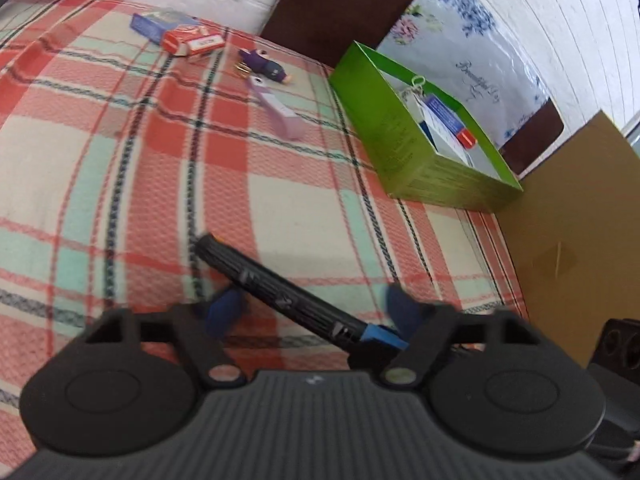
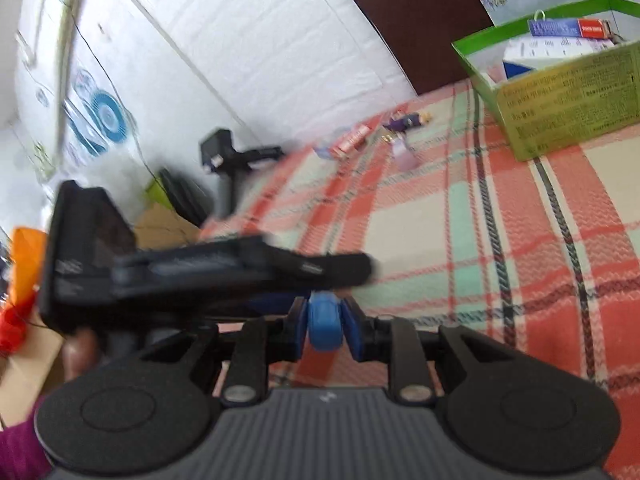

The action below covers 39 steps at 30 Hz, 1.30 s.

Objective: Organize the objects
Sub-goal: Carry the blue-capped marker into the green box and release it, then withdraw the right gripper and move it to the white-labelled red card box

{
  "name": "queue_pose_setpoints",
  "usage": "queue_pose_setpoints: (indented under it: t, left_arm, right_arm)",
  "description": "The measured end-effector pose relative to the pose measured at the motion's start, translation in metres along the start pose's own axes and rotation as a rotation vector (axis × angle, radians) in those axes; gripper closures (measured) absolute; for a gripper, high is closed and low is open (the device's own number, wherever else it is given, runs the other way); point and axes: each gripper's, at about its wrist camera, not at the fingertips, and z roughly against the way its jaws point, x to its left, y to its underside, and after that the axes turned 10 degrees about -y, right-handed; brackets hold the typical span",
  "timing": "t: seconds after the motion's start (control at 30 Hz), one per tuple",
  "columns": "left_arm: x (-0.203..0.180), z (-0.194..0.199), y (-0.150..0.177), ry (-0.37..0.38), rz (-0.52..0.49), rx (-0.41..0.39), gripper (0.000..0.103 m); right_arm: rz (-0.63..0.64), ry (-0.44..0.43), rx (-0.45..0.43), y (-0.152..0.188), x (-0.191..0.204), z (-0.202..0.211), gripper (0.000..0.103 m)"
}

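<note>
Between the half-open left tongs (image 1: 314, 312) a black ribbed stick (image 1: 280, 288) slants across, too blurred to tell whether either pad touches it. Its blue end sits clamped in the closed right tongs (image 2: 325, 316). The green box (image 1: 384, 120) stands well beyond.

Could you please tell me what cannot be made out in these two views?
- Left wrist view: green box contents; its near wall hides their lower parts, and the print is too small.
- Right wrist view: blue piece in the shut right gripper; pads cover its sides, so it is unidentifiable.
- Both views: purple item on the blanket, too small and blurred.
</note>
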Motion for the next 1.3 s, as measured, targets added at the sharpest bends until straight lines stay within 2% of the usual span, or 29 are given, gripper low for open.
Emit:
queue_pose_setpoints:
  t: [0.03,0.07,0.13,0.2,0.37,0.53,0.73,0.8,0.83,0.93,1.0,1.17,1.23,1.3]
  left_arm:
    - [-0.003,-0.002,-0.001,0.023,0.010,0.017,0.054]
    - [-0.007,-0.002,-0.003,0.032,0.017,0.025,0.061]
    - [-0.018,-0.002,-0.010,0.026,-0.004,0.018,0.063]
    - [-0.032,-0.001,-0.021,0.033,-0.032,0.001,0.063]
    - [-0.082,-0.005,-0.061,0.046,-0.148,-0.065,0.063]
    - [-0.128,-0.029,-0.101,0.034,-0.252,-0.113,0.062]
    - [-0.149,-0.070,-0.136,0.013,-0.292,-0.105,0.062]
    - [-0.151,-0.082,-0.145,-0.007,-0.301,-0.107,0.058]
    - [-0.152,-0.087,-0.149,-0.027,-0.299,-0.105,0.051]
    - [-0.143,-0.089,-0.151,-0.032,-0.276,-0.117,0.046]
    - [-0.137,-0.085,-0.148,-0.019,-0.271,-0.134,0.044]
    - [-0.139,-0.078,-0.139,-0.018,-0.254,-0.175,0.041]
    - [-0.139,-0.075,-0.134,-0.015,-0.243,-0.182,0.041]
    - [-0.136,-0.069,-0.127,-0.043,-0.239,-0.195,0.041]
  right_arm:
    - [0.020,0.008,0.000,0.000,0.003,0.001,0.083]
    - [0.045,0.023,-0.008,0.002,0.005,0.002,0.083]
    - [0.066,0.035,-0.041,0.002,0.007,0.008,0.083]
    - [0.085,0.051,-0.091,-0.003,0.007,0.014,0.083]
    - [0.205,0.155,-0.238,-0.029,0.012,0.029,0.083]
    - [0.261,0.252,-0.351,-0.065,-0.005,0.036,0.083]
    - [0.254,0.331,-0.394,-0.107,-0.052,0.019,0.083]
    - [0.263,0.377,-0.396,-0.113,-0.065,0.010,0.081]
    - [0.267,0.398,-0.389,-0.117,-0.071,0.004,0.078]
    - [0.250,0.406,-0.398,-0.116,-0.083,0.003,0.062]
    - [0.261,0.397,-0.426,-0.111,-0.084,0.008,0.061]
    - [0.271,0.465,-0.522,-0.093,-0.080,0.030,0.060]
    - [0.260,0.482,-0.508,-0.089,-0.081,0.036,0.060]
    - [0.256,0.487,-0.501,-0.084,-0.080,0.040,0.060]
